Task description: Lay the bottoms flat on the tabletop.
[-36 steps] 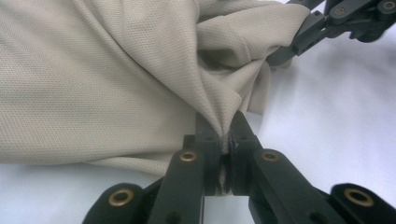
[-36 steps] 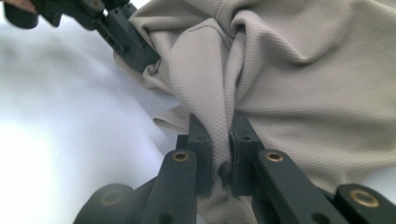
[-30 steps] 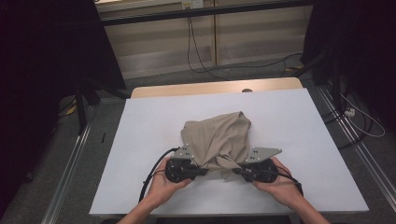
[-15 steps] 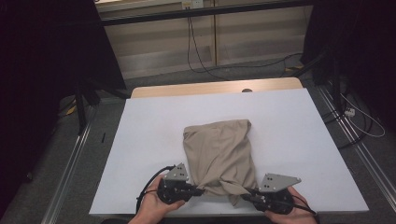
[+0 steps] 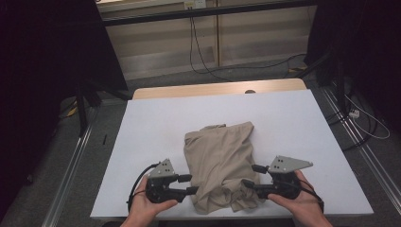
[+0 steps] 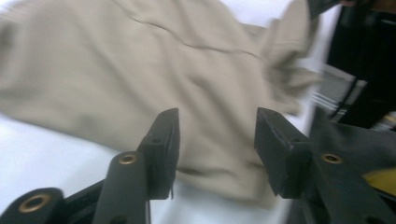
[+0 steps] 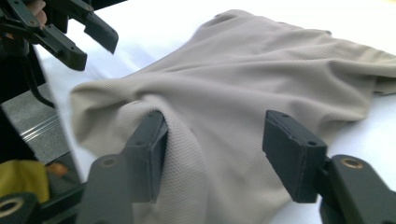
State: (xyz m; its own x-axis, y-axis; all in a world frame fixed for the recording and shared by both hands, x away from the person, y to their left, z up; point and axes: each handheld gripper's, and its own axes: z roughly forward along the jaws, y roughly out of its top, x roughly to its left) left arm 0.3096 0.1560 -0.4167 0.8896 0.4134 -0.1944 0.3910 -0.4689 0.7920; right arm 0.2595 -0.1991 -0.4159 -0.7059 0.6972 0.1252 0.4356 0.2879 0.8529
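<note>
So the cloth point(image 5: 222, 163) sits on the table point(image 5: 142, 132), bunched toward the near edge and roughly centred side to side. Left gripper point(image 5: 188, 184) is just beside its near-left corner, right gripper point(image 5: 250, 176) just beside its near-right corner, cloth between the two. Far half of the table is bare, and cables point(image 5: 198, 52) trail on the floor behind it.

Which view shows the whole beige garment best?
The high view: the beige garment lies whole on the white table, outline and near-edge bunching visible, between the left gripper and right gripper. The left gripper view shows a blurred stretch of it, the right gripper view a sharp close-up of its weave and folds.
</note>
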